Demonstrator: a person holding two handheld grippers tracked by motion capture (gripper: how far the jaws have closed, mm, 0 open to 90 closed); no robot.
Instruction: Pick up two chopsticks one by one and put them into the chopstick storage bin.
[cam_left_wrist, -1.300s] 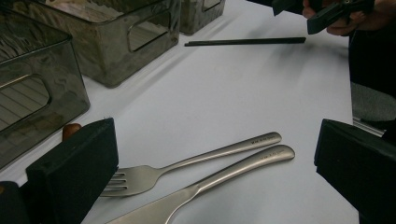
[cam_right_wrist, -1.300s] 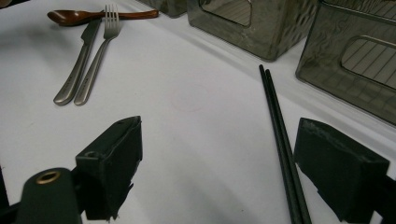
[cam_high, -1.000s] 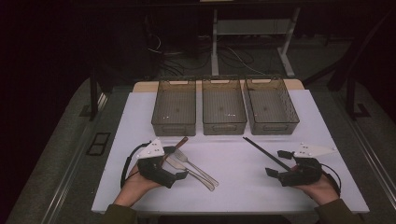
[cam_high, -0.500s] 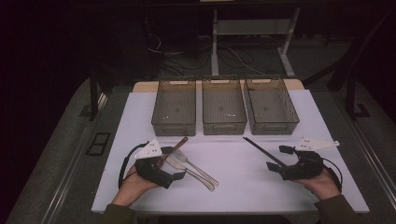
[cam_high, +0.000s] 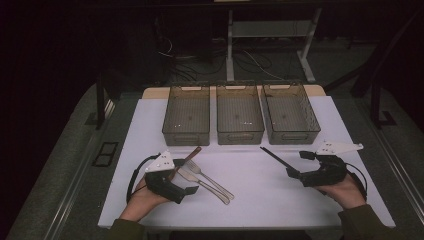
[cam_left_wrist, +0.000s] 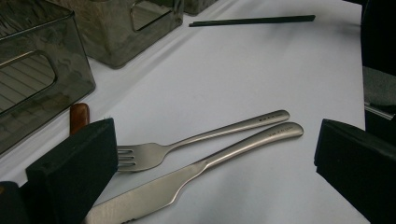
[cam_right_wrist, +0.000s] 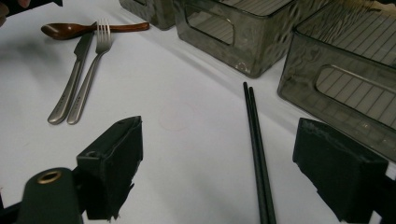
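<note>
Because the cutlery lies loose on the white table (cam_high: 260, 195) in front of three empty bins (cam_high: 240, 112), both claws gape wide and hold nothing: the left gripper (cam_high: 181, 186) frames the fork (cam_left_wrist: 196, 140) and knife (cam_left_wrist: 187, 175), while the right gripper (cam_high: 295, 172) straddles the black chopsticks (cam_right_wrist: 256, 140). The wooden spoon (cam_right_wrist: 70, 30) crosses the fork's tines and could snag a lift.

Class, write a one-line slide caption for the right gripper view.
Open right gripper faces black chopsticks beside smoky bins; knife, fork and wooden spoon beyond.
</note>
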